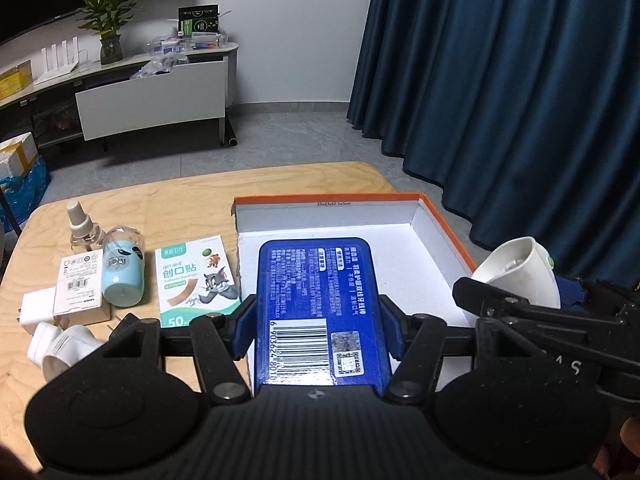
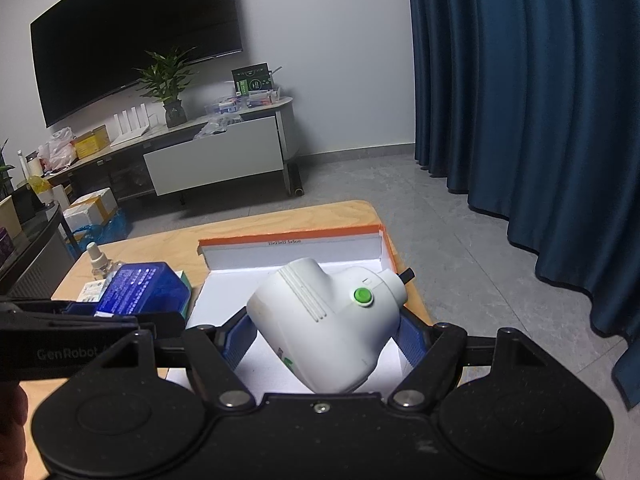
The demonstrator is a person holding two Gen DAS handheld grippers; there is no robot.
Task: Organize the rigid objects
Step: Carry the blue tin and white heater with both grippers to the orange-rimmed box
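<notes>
Room: we see a blue curtain [image 1: 500, 80] filling the right side, grey floor [image 2: 360, 184], white wall with a dark TV [image 2: 136, 36] on the left, and a low media cabinet [image 2: 208, 152] below it carrying a potted plant [image 2: 170, 88] and assorted clutter.

Surface: light wood table [image 1: 192, 192] with rounded far corners. An open orange-rimmed box [image 1: 440, 248], white inside, sits on its right half.

Left hand-held gripper [image 1: 316, 320] is pinching a blue flat pack [image 1: 320, 304], barcode side up, held over the near-left part of the box.

Right hand-held gripper [image 2: 324, 340] is clamped on a white plastic device [image 2: 328, 320] with a green button [image 2: 363, 295], held over the near-right part of the box.

Left of the box, on the table:
- bandage pack [image 1: 196, 280] with cartoon print, lying flat just beside the box
- pale blue bottle [image 1: 122, 268] on its side
- small white carton [image 1: 80, 288]
- clear spray bottle [image 1: 82, 228], upright, at the far side
- white charger plug [image 1: 36, 308]
- small white bottle [image 1: 60, 348] on its side, nearest us
</notes>
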